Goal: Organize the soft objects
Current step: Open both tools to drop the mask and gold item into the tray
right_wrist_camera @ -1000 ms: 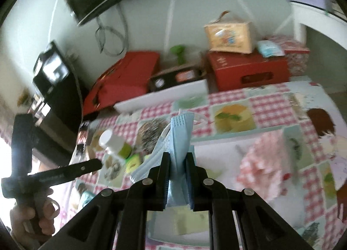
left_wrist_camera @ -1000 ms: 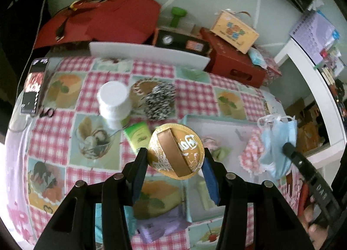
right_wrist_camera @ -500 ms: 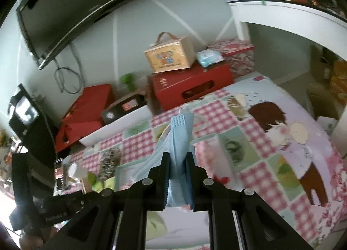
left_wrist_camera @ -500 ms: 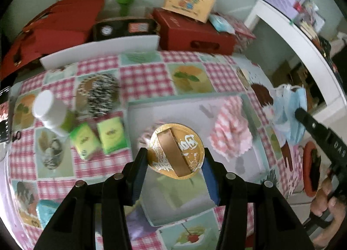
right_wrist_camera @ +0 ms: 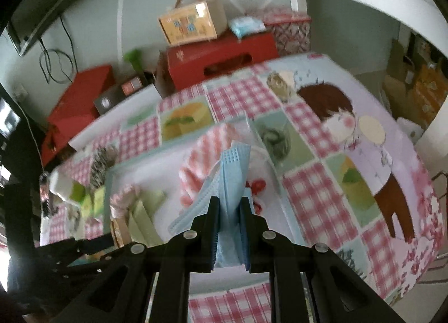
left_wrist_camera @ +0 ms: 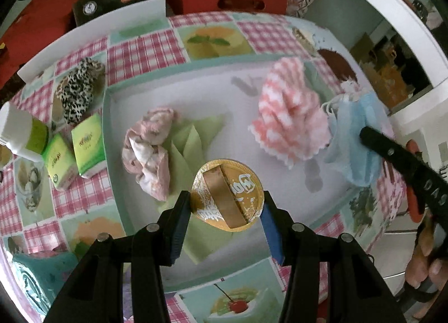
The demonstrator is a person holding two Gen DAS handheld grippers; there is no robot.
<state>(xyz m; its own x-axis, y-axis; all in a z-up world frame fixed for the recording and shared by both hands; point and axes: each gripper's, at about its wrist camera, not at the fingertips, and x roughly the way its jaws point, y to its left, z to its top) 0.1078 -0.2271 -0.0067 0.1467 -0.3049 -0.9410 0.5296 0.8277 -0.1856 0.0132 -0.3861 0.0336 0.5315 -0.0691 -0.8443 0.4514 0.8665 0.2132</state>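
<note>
Below both grippers, a checked tablecloth (left_wrist_camera: 145, 51) is spread; the left gripper (left_wrist_camera: 226, 211), clamped on a gold ribbon spool (left_wrist_camera: 227, 199), is held directly above the tray (left_wrist_camera: 107, 115), while the blue face mask (right_wrist_camera: 231, 183) is pinched by the right gripper (right_wrist_camera: 230, 211).

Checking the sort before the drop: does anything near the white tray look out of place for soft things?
Yes. The left gripper holds a gold ribbon spool, rigid-looking, over the white tray of cloths. The leopard scrunchie lies outside it.

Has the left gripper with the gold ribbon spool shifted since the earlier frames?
Yes. The left gripper carried the gold ribbon spool rightward, from beside the white bottle to over the tray.
</note>
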